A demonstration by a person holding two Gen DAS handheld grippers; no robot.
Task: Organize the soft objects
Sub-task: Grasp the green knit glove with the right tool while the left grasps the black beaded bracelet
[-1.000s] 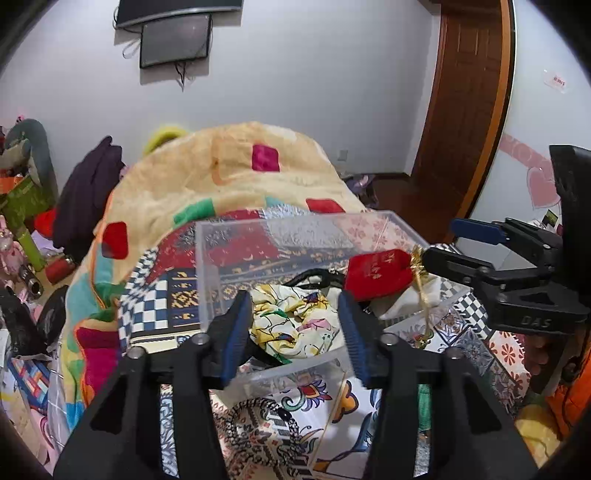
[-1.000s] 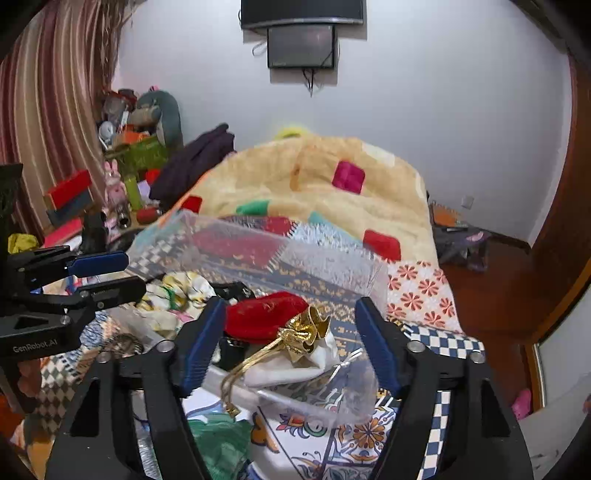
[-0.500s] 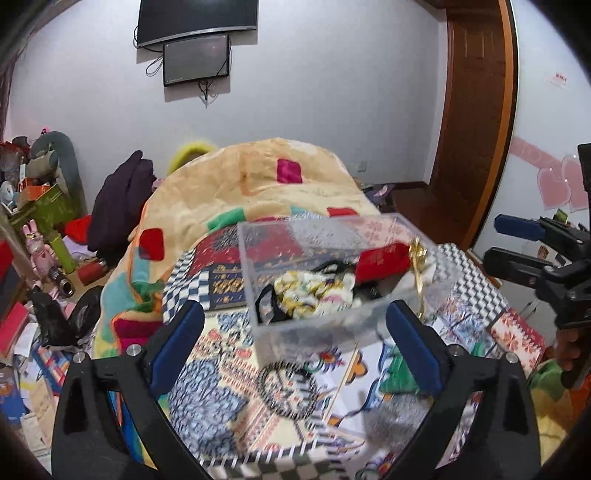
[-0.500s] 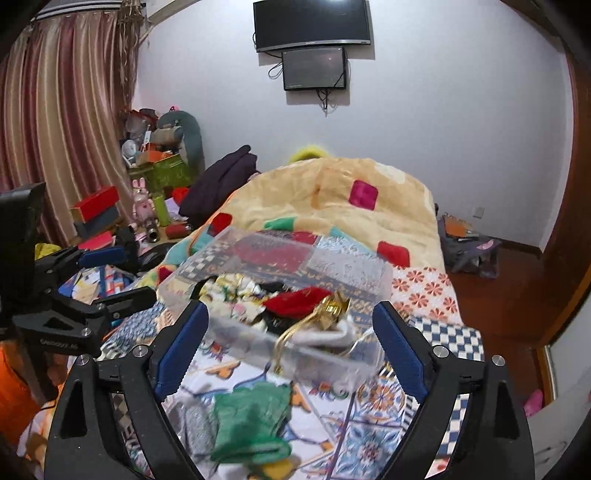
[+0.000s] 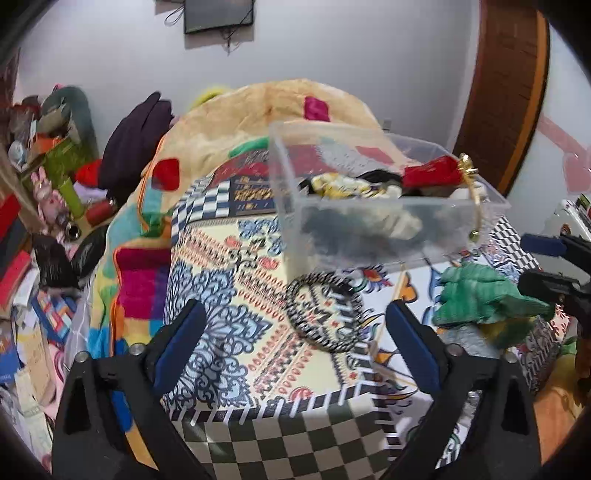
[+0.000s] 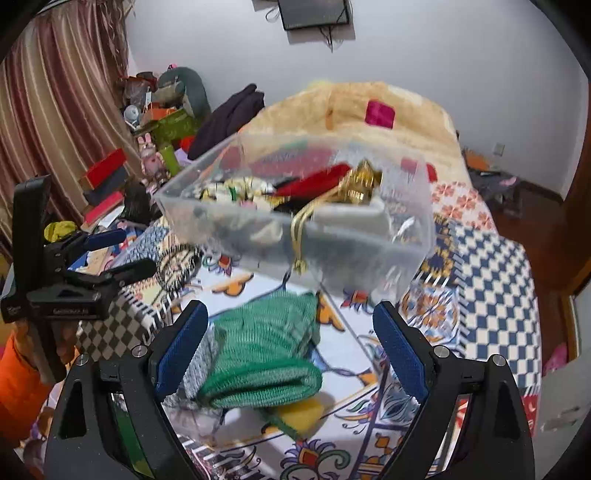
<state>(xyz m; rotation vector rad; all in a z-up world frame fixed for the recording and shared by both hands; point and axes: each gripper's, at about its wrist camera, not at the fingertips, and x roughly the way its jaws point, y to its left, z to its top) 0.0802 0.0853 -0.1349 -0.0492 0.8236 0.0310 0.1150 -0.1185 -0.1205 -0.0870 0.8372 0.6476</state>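
Blue-padded, the left tool (image 5: 293, 334) and right tool (image 6: 290, 338) both gape wide, gripping and touching nothing.

A wall-mounted black screen (image 5: 218, 14) hangs above the bed's tan fleece blanket (image 5: 258, 114). A striped curtain (image 6: 55, 110) hangs left, and a brown wooden door (image 5: 506, 81) stands right.

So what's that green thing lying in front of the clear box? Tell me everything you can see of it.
The green mesh cloth looks like a soft knitted net, folded over into a thick, loose bundle with a rolled front edge. It lies on the patterned bedspread, just in front of the clear plastic box. It rests on a yellow item and a grey cloth. The right gripper frames it, fingers open, not gripping it.
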